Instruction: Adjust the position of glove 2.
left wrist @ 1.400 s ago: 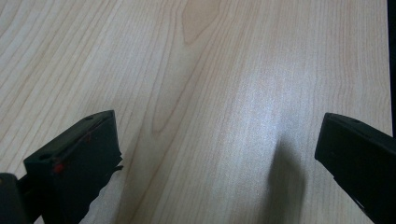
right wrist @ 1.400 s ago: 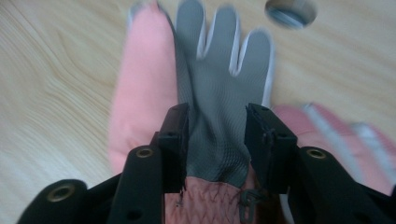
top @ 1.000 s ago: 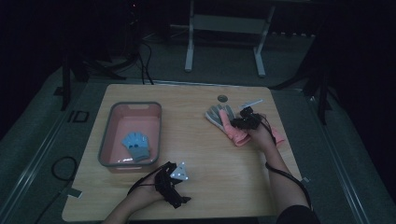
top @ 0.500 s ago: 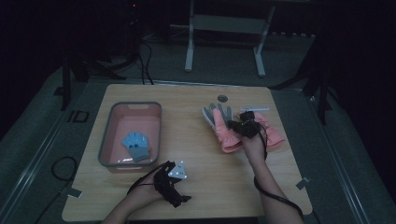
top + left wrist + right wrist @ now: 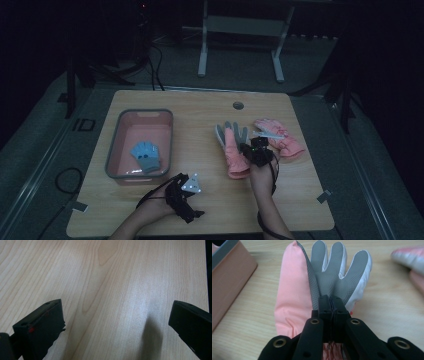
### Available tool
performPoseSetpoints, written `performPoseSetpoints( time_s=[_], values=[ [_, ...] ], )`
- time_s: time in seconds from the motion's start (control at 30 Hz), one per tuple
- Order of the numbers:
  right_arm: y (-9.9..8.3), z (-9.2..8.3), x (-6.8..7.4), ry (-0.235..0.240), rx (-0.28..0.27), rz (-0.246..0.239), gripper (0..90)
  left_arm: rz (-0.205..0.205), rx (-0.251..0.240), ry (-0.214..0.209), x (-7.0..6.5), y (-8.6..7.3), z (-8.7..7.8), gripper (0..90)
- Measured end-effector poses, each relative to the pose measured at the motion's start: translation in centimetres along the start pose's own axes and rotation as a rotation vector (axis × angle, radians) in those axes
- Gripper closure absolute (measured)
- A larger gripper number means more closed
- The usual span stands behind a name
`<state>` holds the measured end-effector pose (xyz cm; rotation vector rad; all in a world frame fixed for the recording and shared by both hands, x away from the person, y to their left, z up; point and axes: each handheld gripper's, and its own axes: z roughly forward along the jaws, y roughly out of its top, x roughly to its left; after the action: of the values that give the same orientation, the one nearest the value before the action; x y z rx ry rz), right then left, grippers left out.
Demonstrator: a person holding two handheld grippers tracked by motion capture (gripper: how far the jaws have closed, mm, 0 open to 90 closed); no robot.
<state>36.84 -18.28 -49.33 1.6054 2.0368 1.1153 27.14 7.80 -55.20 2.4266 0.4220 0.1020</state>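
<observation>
right gripper: fingers clenched on pink glove, at counter centre; second glove just beside at 2 o'clock | left gripper: fingers released, over bare counter at 6 o'clock | bin at 9 o'clock

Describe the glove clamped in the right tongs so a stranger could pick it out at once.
Start at the pink bin on the table's left and look right, across the bare wood. The first glove you meet is pink with a grey palm and fingers, and the right tongs are shut on it. Its neighbour, the other pink glove, lies farther right, untouched.
</observation>
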Motion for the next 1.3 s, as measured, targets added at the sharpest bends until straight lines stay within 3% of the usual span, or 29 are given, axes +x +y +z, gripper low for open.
performPoseSetpoints(
  time_s=[0.07, 0.13, 0.2, 0.4, 0.53, 0.67, 0.7, 0.8, 0.87, 1.03, 1.13, 1.3],
  values=[
    [-0.8, 0.0, 0.5, -0.028, -0.010, -0.014, 88.2, -0.001, -0.003, -0.002, -0.1, 0.0, 0.0, 0.2],
    [-1.4, 0.2, 0.7, -0.029, -0.006, 0.002, 88.2, 0.003, -0.001, 0.002, -0.1, 0.0, 0.1, 0.2],
    [-2.1, 0.4, 0.8, -0.060, -0.008, 0.002, 88.2, 0.007, 0.003, 0.003, -0.1, 0.0, 0.0, 0.2],
    [-3.7, 1.8, 0.7, -0.103, 0.025, 0.007, 85.6, 0.008, 0.011, 0.006, -0.2, 0.0, 0.2, 0.2],
    [-3.4, 1.6, 0.5, -0.093, 0.024, 0.007, 78.2, 0.013, 0.001, 0.000, -0.1, 0.0, 0.0, 0.2],
    [-2.6, 0.4, 0.0, -0.082, 0.004, -0.029, 71.1, 0.012, 0.002, 0.000, -0.1, -0.1, 0.1, 0.2],
    [-2.2, 0.0, -0.4, -0.061, -0.016, -0.046, 69.2, 0.011, 0.001, 0.000, -0.1, -0.1, 0.1, 0.2],
    [-1.3, -1.1, -1.9, -0.059, -0.049, -0.076, 67.7, 0.008, 0.006, 0.002, -0.1, -0.1, 0.1, 0.2],
    [-0.5, -1.7, -3.5, -0.079, -0.064, -0.111, 67.6, 0.010, 0.002, 0.004, -0.1, -0.1, 0.0, 0.2],
    [0.8, -2.8, -7.5, -0.029, -0.103, -0.173, 67.4, -0.004, -0.021, -0.008, 0.0, 0.0, -0.1, 0.2],
    [0.8, -2.6, -9.4, 0.004, -0.091, -0.170, 67.2, -0.002, -0.012, -0.003, -0.1, 0.0, 0.0, 0.2],
    [1.3, -2.6, -12.2, 0.009, -0.075, -0.213, 64.8, 0.004, -0.005, -0.005, -0.2, 0.0, 0.1, 0.2]
  ],
)
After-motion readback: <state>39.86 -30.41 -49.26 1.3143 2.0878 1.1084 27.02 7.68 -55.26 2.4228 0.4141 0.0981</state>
